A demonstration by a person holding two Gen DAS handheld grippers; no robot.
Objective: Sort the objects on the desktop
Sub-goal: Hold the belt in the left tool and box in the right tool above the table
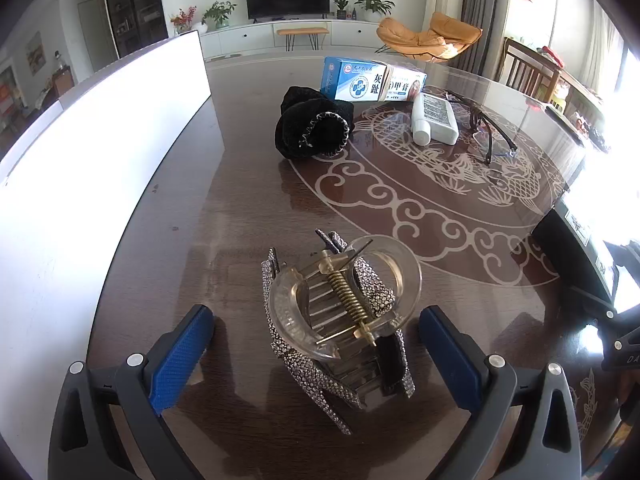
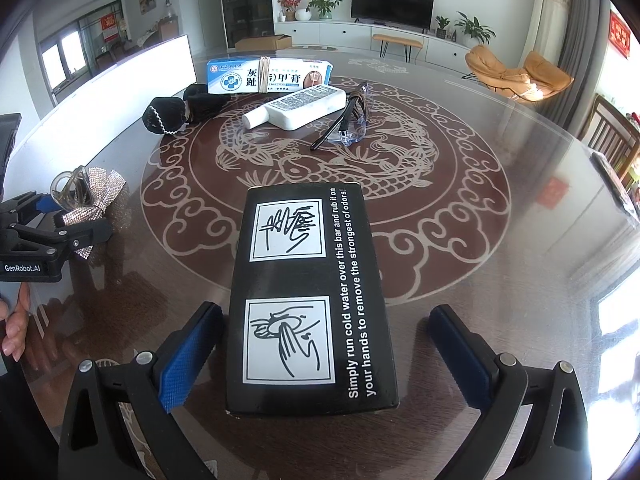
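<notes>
Left wrist: left claw wide around rhinestone hair clip; centre, then close gently across its clear body.

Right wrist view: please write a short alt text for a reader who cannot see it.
A black box with hand-washing drawings lies on the patterned table between the open right tongs, untouched. Farther back lie a white bottle, glasses and a blue box.

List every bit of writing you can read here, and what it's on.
"Simply run cold water over this bar and rub it on your hands to remove the strongest of odors!": black box.
"GenRobot.AI": left gripper.
"灰趾", "甲膏": blue-white carton; smaller print blurred.
White bottle label: too small to read.
</notes>
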